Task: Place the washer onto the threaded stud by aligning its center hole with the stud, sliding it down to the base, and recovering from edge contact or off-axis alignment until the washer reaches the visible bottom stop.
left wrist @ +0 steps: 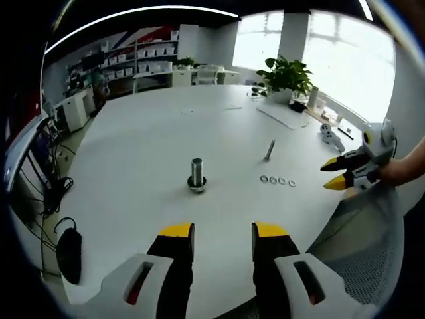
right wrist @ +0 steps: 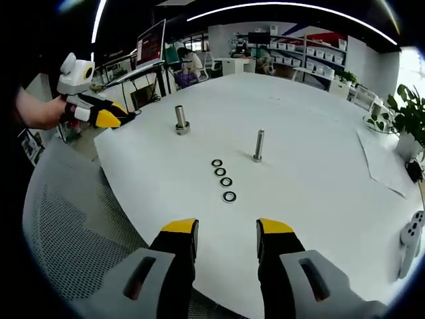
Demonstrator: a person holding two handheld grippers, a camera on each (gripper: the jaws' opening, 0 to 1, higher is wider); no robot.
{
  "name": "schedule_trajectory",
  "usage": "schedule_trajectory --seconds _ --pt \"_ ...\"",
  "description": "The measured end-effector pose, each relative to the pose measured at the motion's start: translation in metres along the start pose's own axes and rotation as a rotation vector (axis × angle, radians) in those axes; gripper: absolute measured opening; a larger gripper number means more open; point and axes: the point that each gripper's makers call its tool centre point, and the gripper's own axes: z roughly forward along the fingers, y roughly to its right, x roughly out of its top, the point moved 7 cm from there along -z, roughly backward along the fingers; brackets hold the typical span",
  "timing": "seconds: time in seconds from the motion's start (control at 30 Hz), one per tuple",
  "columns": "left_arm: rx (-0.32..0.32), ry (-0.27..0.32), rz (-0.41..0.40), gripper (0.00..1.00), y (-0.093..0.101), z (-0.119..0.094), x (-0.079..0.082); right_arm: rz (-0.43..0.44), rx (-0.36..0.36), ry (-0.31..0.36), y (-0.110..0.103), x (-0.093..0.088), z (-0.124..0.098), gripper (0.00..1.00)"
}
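Left gripper view shows my left gripper (left wrist: 222,230) rising from the bottom of the frame, its two black jaws with yellow tips spread apart and holding nothing. Past them lies the white table (left wrist: 146,133), smooth and matt, with a rounded edge. Near the middle of the frame a threaded stud (left wrist: 196,174) stands upright on a round metal base, grey and shiny. To the right of it and a bit higher, a second stud (left wrist: 269,150), thinner, stands apart from the first. Below this one, four washers (left wrist: 277,180) lie flat in a short row, small dark metal rings, close to each other. At the right edge my right gripper (left wrist: 334,175) comes in, held by my hand (left wrist: 398,169), with its yellow tips pointing to the left and a little apart.

In the right gripper view, my right gripper (right wrist: 227,229) rises from the bottom, jaws also spread and empty. The washers (right wrist: 222,177) form a line in the centre, the slim stud (right wrist: 258,146) just beside the upper end of it, the stud with the base (right wrist: 180,119) higher and to the left. My left gripper (right wrist: 123,118) sits at the upper left over the table edge. A grey mesh chair back (right wrist: 63,246) fills the lower left. A green leafy plant (left wrist: 287,74) stands at the far side.
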Motion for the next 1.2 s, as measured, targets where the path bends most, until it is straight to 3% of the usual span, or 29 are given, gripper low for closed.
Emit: schedule_trajectory --seconds 0.63,1.2 --pt "0.011 0.093 -0.063 0.32 0.017 -0.005 -0.005 -0.004 -0.003 -0.028 0.000 -0.002 0.002 0.37" --pt "0.023 0.063 -0.036 0.30 0.010 0.000 -0.020 0.009 0.002 -0.025 0.000 -0.003 0.002 0.37"
